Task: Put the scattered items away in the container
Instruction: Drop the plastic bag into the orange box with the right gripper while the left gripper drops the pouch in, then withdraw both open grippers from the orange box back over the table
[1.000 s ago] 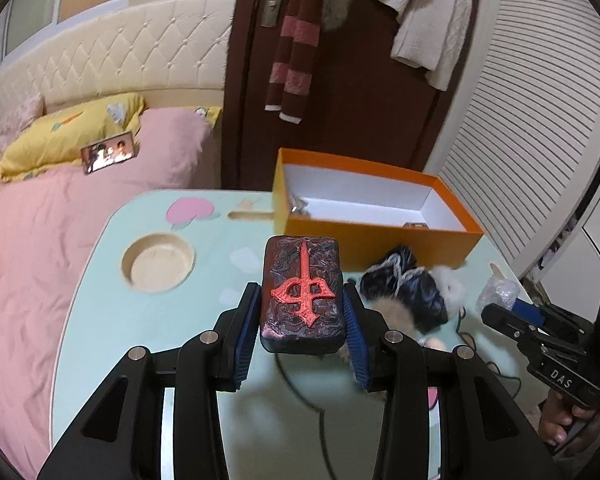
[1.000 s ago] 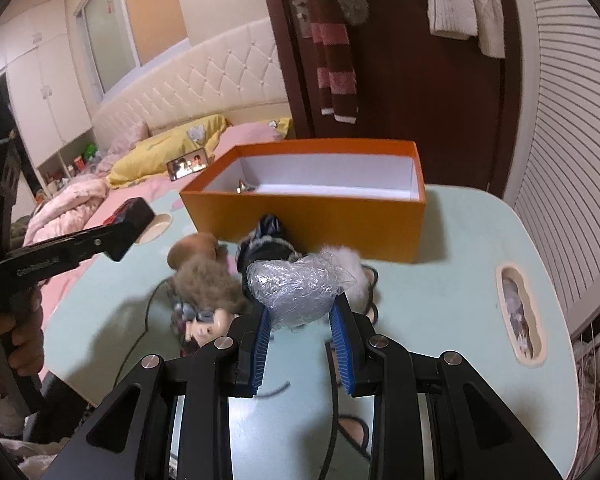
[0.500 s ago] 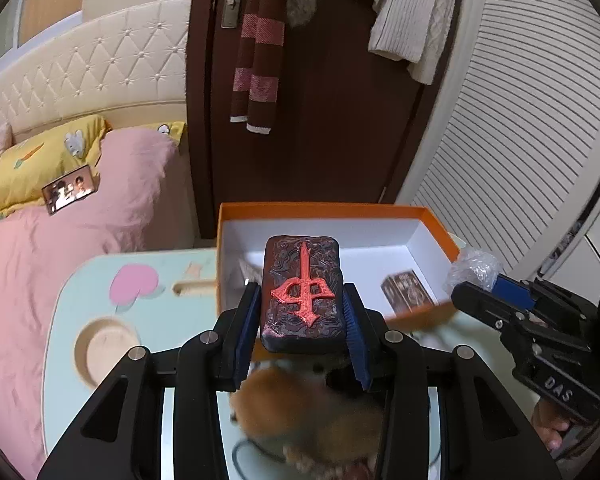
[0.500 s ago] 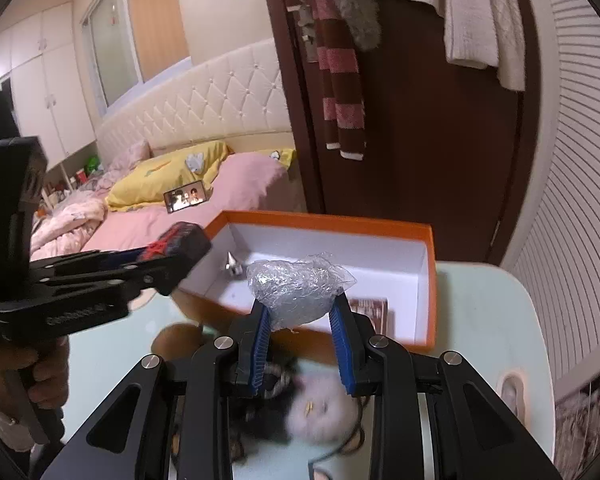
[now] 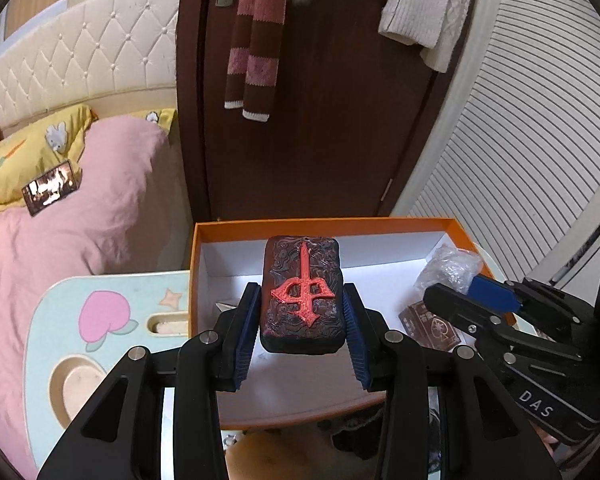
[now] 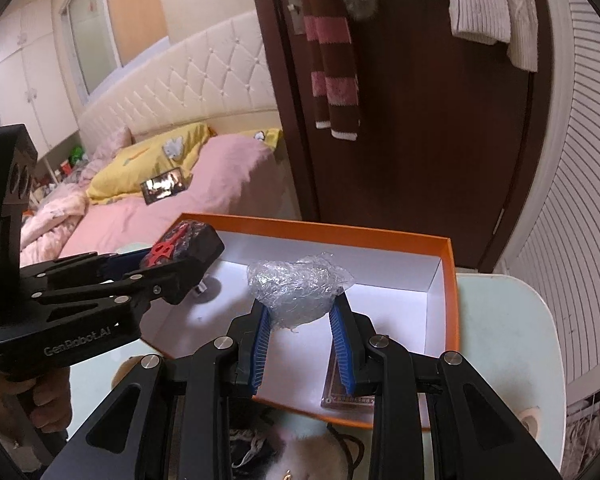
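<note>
Left wrist: both tongs [image 5: 302, 322] now over orange box [image 5: 320, 225].

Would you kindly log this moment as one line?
left gripper: holds dark block | right gripper: holds plastic wrap | both over orange box

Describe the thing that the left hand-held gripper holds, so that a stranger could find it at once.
Look at the orange box with white walls on the pale table. Over its open top the left hand-held gripper clamps a dark block. Its raised red sword-like sign sets it apart from the clear plastic wad beside it.
</note>
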The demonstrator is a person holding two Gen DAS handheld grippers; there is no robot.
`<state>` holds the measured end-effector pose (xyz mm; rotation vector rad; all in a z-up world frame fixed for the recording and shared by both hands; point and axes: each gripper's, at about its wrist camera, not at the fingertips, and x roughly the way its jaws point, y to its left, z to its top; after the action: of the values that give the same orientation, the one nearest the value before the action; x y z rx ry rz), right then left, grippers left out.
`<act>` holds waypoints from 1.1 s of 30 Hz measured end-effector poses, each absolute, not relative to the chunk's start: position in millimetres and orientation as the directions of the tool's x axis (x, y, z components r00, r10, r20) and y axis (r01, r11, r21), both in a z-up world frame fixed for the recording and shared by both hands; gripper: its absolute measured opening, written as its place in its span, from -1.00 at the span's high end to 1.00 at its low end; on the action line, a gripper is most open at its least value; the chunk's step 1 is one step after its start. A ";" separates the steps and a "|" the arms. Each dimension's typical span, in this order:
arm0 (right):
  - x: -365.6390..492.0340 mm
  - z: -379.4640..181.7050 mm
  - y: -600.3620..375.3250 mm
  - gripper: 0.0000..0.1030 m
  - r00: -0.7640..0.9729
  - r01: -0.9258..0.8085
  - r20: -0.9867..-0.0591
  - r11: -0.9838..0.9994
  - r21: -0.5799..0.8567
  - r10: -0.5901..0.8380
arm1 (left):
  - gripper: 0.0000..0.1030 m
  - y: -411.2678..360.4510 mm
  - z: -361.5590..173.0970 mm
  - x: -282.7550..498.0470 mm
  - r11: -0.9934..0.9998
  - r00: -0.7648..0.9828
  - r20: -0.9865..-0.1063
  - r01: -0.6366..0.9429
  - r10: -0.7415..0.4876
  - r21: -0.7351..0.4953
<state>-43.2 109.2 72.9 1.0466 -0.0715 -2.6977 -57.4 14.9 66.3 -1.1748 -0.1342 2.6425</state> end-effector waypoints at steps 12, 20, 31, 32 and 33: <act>-37.2 74.5 112.3 -0.11 -0.733 0.195 -0.638 -0.971 0.135 -0.236 | -0.38 6.5 74.8 -45.2 -0.966 -0.697 -0.669 -0.179 0.258 -0.187; -19.2 82.6 116.5 -0.11 -0.743 0.190 -0.624 -0.971 0.147 -0.240 | -0.38 0.3 82.5 -18.5 -0.970 -0.714 -0.657 -0.174 0.242 -0.169; 29.1 91.5 113.7 -0.20 -0.752 0.175 -0.627 -0.979 0.108 -0.204 | -0.38 -9.4 85.2 38.5 -0.979 -0.717 -0.667 -0.163 0.203 -0.122; 34.2 91.2 113.4 -0.21 -0.752 0.176 -0.629 -0.980 0.097 -0.197 | -0.38 -9.9 83.9 44.0 -0.979 -0.716 -0.668 -0.165 0.204 -0.122; 41.2 90.1 112.3 -0.22 -0.750 0.177 -0.634 -0.980 0.086 -0.191 | -0.38 -10.7 81.1 51.6 -0.978 -0.712 -0.671 -0.168 0.208 -0.125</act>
<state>41.2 112.3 90.1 1.0055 -0.0311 -2.7675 51.6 -10.8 81.1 -1.0809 -0.0813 2.7310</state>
